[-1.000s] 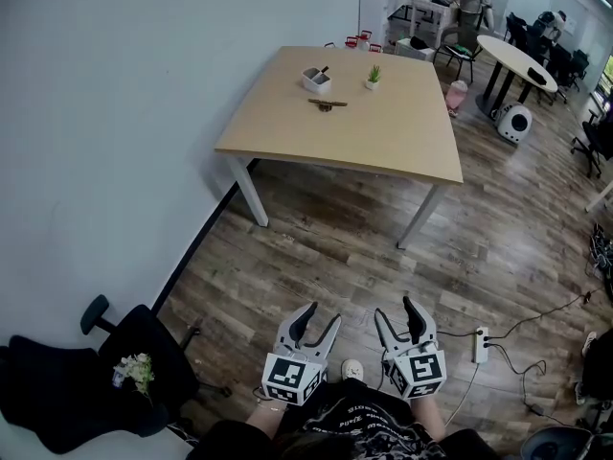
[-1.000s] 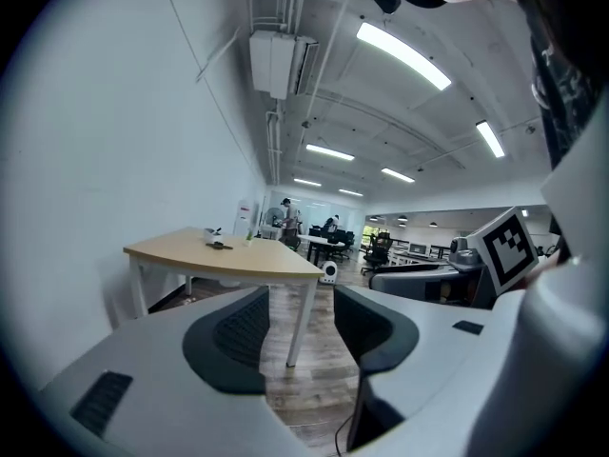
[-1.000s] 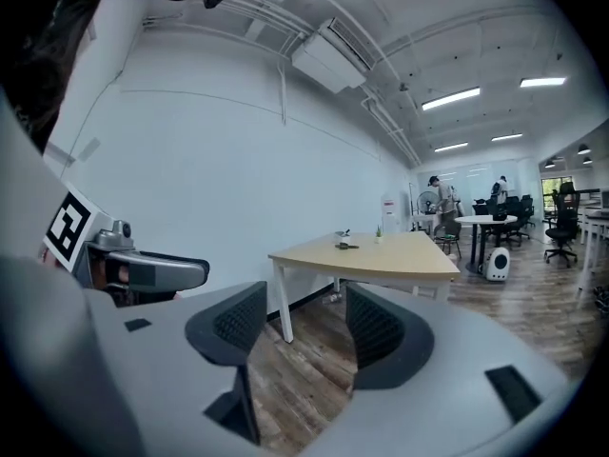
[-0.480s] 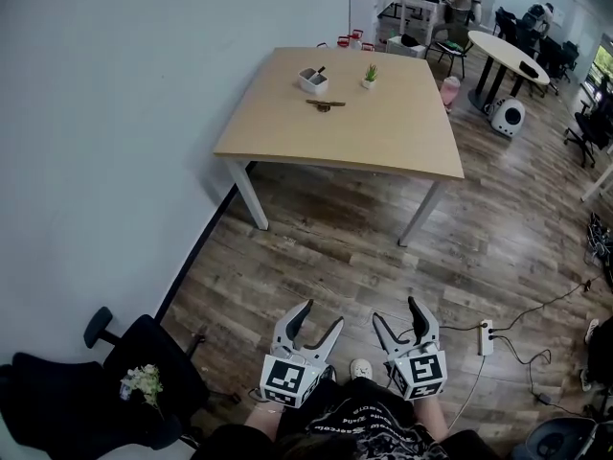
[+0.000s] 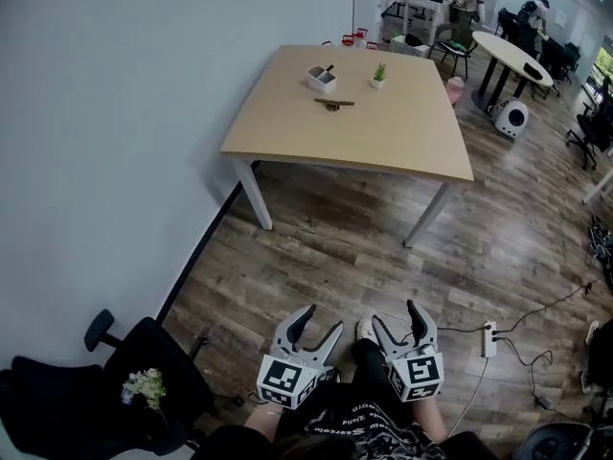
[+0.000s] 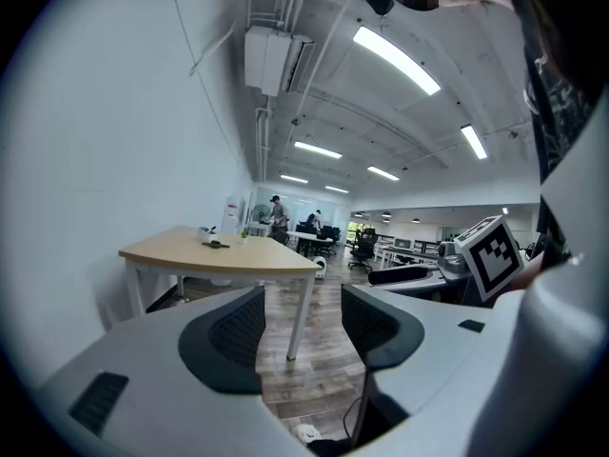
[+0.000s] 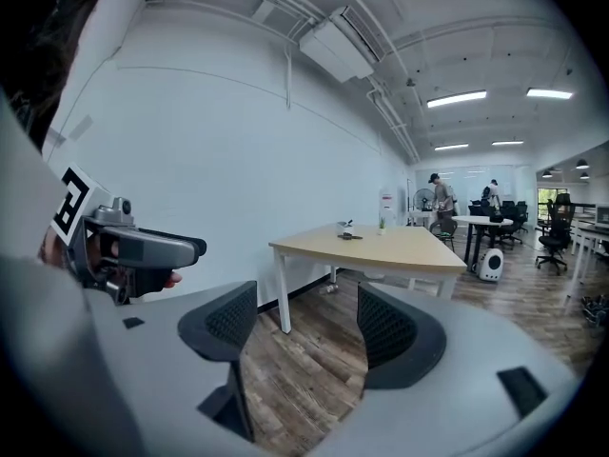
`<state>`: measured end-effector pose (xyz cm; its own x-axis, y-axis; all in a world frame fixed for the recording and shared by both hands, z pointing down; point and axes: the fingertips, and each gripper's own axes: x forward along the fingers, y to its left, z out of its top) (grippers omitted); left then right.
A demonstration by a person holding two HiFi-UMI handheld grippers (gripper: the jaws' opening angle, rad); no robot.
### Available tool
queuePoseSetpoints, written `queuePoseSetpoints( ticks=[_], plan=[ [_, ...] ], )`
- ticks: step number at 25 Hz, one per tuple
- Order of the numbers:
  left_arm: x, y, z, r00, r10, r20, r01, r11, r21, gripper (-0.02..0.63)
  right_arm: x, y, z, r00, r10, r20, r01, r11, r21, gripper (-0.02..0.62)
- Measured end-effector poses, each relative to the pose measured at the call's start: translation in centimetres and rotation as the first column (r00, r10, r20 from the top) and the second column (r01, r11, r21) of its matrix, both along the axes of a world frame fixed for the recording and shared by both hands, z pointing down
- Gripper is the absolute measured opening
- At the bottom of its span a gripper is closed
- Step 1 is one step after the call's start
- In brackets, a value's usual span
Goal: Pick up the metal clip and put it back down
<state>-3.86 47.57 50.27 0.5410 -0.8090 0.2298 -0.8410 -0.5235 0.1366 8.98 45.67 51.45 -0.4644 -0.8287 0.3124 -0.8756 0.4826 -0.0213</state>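
A small dark metal clip (image 5: pixel 332 103) lies on the far part of a light wooden table (image 5: pixel 402 132), several steps ahead of me. It shows as a tiny dark mark on the tabletop in the left gripper view (image 6: pixel 216 245) and in the right gripper view (image 7: pixel 348 237). My left gripper (image 5: pixel 318 324) and right gripper (image 5: pixel 396 316) are held low and close to my body above the wood floor, side by side. Both stand open with only floor between their jaws. Each gripper shows at the edge of the other's view.
A white cup (image 5: pixel 321 78) and a small potted plant (image 5: pixel 379 73) stand behind the clip. A black office chair (image 5: pixel 86 391) is at my near left by the wall. A power strip (image 5: pixel 490 338) and cables lie on the floor at right. Desks, chairs and people fill the far room.
Both grippers' jaws have spread a little wider. The view has shifted slightly as I step toward the table; a shoe now shows between the grippers.
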Motion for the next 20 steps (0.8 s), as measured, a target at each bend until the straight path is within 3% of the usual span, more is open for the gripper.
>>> queuePoseSetpoints(
  ticks=[9,13,20],
  plan=[
    [-0.7,-5.4,1.9,0.998,-0.058,-0.005,0.058,0.998,-0.039,0.256,-0.6,-5.7,2.5,0.999,-0.038,-0.014,0.038,0.999,-0.018,0.325],
    [-0.2,-9.1,2.3,0.998,-0.054,0.014,0.054,0.997,-0.054,0.256,-0.5,-10.2,2.5,0.998,-0.067,-0.012,0.066,0.998,-0.02,0.324],
    [0.0,-17.2,2.3,0.993,-0.12,0.014,0.121,0.989,-0.08,0.256,0.0,-19.7,2.0,0.993,-0.121,-0.008,0.121,0.992,-0.034,0.324]
  ],
)
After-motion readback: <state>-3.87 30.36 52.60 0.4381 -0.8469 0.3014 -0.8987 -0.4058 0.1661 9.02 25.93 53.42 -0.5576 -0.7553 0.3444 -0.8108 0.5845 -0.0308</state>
